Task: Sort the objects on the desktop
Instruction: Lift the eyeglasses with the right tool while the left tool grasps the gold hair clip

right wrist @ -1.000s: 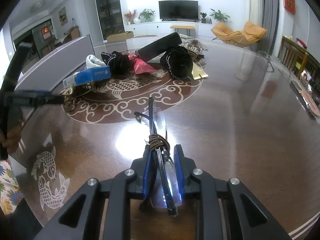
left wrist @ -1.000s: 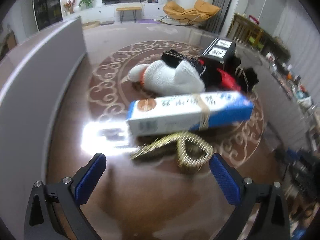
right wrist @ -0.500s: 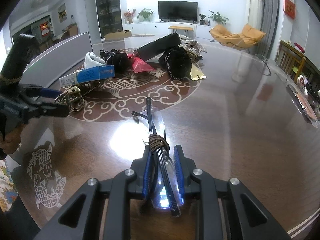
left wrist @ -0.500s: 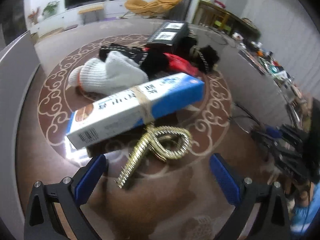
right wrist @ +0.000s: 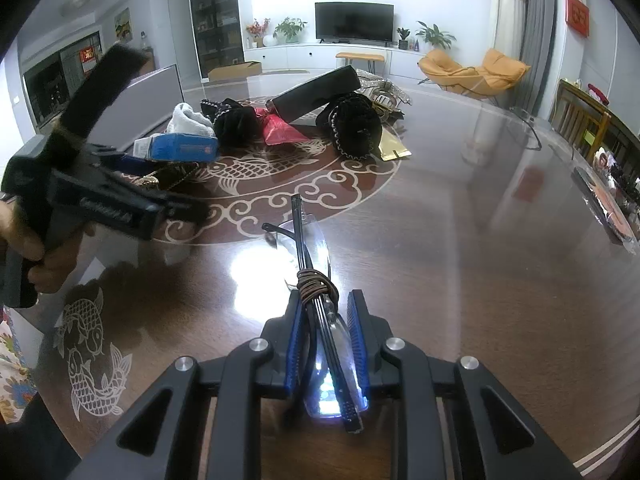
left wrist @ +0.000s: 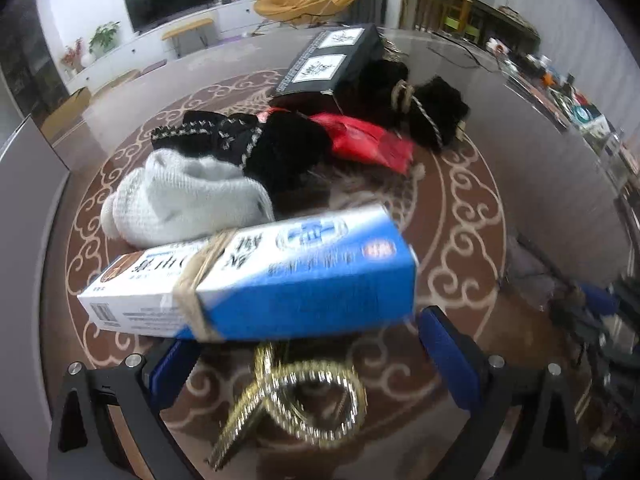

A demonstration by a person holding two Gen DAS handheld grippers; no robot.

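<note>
Left gripper (left wrist: 308,354): jaws spread wide, nothing held. It has closed in on the pile since half a second ago; the gold hair clip (left wrist: 304,404) now lies between the blue pads, low in the left wrist view, where before it sat ahead of them. Blue-and-white box (left wrist: 256,280), bound with a tan band, fills the middle of the view just beyond the fingertips, its near edge overlapping the clip.

Behind the box: white knit glove (left wrist: 180,196), black trimmed cloth (left wrist: 280,152), red packet (left wrist: 368,144), black fuzzy item (left wrist: 436,112), dark flat box (left wrist: 332,64) leaning on the heap. All on the brown patterned table (left wrist: 540,168).

Right gripper (right wrist: 326,338): pads pinching folded glasses (right wrist: 316,280), temples tied with a brown cord, lenses pointing forward over the table. Unchanged from earlier frames. The left gripper, seen from the right wrist, has advanced toward the box.
</note>
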